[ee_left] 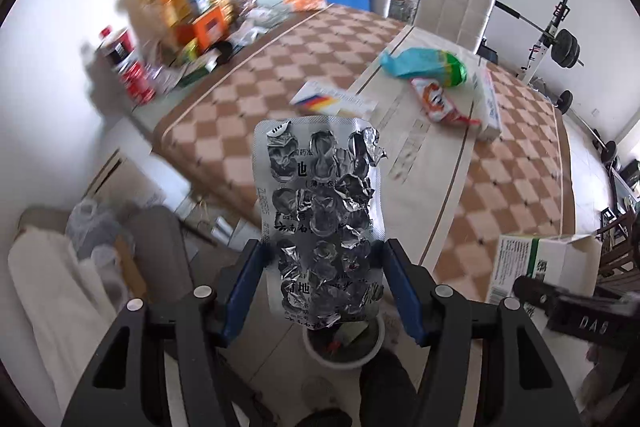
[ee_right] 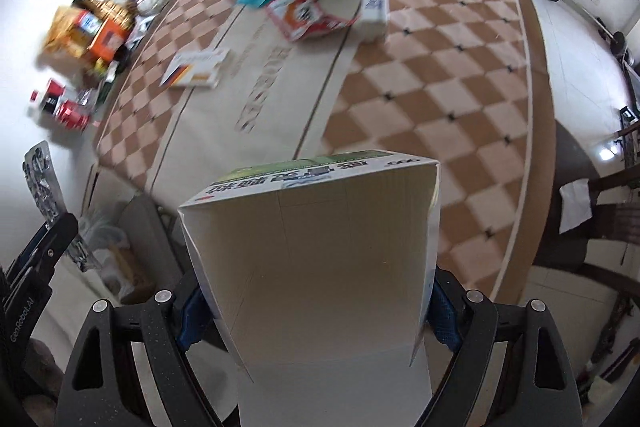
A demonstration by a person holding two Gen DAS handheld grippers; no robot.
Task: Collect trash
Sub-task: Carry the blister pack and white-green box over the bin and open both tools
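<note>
Clamped in the left gripper (ee_left: 324,267), an emptied blister pack (ee_left: 320,211) runs lengthwise toward 12 o'clock, while the right gripper (ee_right: 316,291) grasps an open carton (ee_right: 312,247) pointing likewise.

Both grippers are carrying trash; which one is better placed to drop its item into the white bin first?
Left, probably. Its gripper holds the empty pill sheet right above the white bin in its own view. The right gripper grips the carton, and no bin shows in its view.
</note>
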